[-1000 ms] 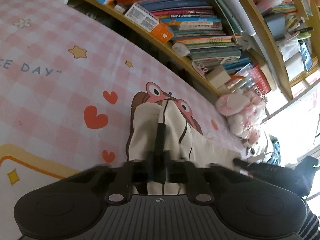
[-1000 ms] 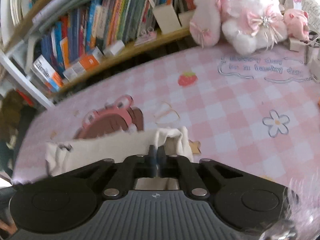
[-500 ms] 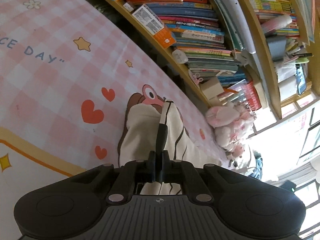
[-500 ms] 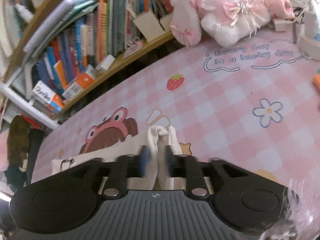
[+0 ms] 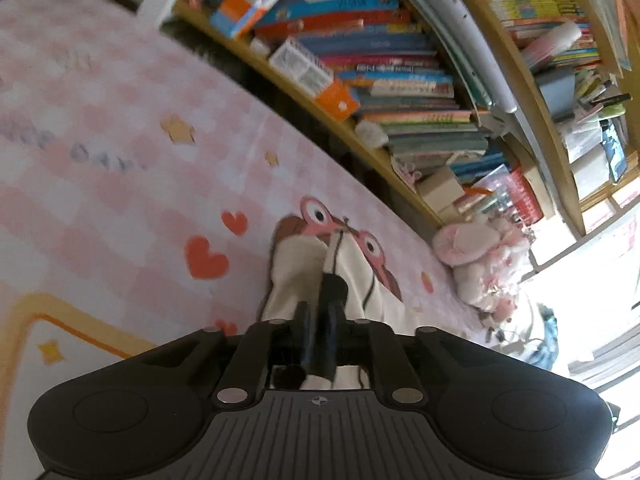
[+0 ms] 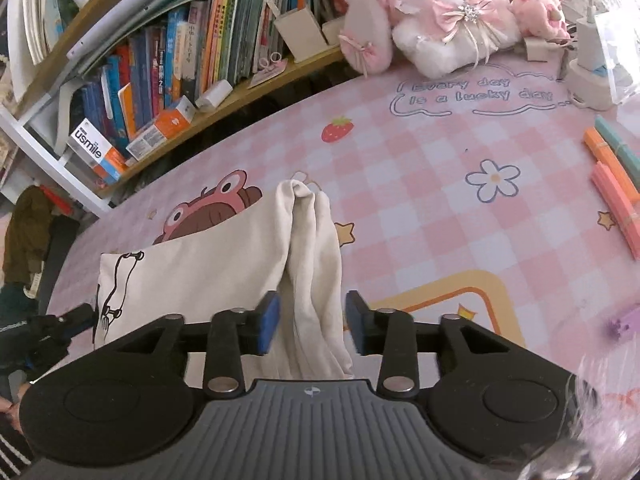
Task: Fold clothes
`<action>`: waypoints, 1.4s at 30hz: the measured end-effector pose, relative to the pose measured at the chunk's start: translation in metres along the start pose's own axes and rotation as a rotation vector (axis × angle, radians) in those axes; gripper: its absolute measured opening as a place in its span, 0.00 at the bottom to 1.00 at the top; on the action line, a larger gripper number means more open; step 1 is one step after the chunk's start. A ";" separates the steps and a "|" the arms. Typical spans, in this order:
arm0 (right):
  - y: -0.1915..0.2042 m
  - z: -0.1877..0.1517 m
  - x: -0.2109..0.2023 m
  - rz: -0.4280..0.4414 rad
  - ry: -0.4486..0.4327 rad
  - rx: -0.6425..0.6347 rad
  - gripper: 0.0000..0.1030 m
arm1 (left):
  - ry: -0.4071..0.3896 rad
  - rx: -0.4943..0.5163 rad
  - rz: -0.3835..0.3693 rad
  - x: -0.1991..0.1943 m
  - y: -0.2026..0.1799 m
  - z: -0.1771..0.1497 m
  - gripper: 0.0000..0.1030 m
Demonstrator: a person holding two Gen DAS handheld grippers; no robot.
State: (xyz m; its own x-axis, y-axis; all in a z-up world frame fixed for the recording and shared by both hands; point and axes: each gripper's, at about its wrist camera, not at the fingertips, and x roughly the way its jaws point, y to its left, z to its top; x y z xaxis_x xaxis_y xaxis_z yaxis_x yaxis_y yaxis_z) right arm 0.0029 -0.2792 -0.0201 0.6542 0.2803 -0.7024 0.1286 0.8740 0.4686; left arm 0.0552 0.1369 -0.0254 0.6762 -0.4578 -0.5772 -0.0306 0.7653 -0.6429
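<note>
A cream garment [image 6: 224, 264] with a black line drawing lies on the pink checked table cover [image 6: 420, 208]. In the right wrist view a bunched ridge of it [image 6: 316, 240] runs between my right gripper's [image 6: 312, 316] blue pads, which stand wide apart and do not touch it. In the left wrist view my left gripper [image 5: 318, 320] is shut on a black-trimmed edge of the same garment [image 5: 304, 272] and holds it just above the cover.
A low bookshelf [image 6: 168, 80] packed with books runs along the table's far edge. White and pink plush toys [image 6: 440, 20] sit at the far right. Coloured paper strips [image 6: 612, 184] and a charger [image 6: 592, 64] lie to the right.
My right gripper has opened and let go of the garment's fold, which now lies between its pads. My left gripper stays shut on the edge and has shifted slightly.
</note>
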 end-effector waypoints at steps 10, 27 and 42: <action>-0.010 -0.004 0.005 0.050 0.124 0.116 0.66 | 0.086 0.094 0.048 0.000 -0.010 -0.021 0.72; 0.031 -0.008 0.001 0.023 0.040 -0.084 0.13 | 0.073 0.140 0.074 0.011 -0.034 -0.032 0.16; 0.000 -0.012 0.008 0.028 0.100 0.083 0.42 | 0.139 0.112 0.082 0.015 -0.014 -0.027 0.50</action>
State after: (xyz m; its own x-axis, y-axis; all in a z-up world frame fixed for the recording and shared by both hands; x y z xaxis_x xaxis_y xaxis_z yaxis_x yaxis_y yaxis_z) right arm -0.0011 -0.2721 -0.0323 0.5816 0.3457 -0.7364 0.1757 0.8304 0.5287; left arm 0.0455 0.1067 -0.0385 0.5667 -0.4438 -0.6942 0.0056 0.8446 -0.5354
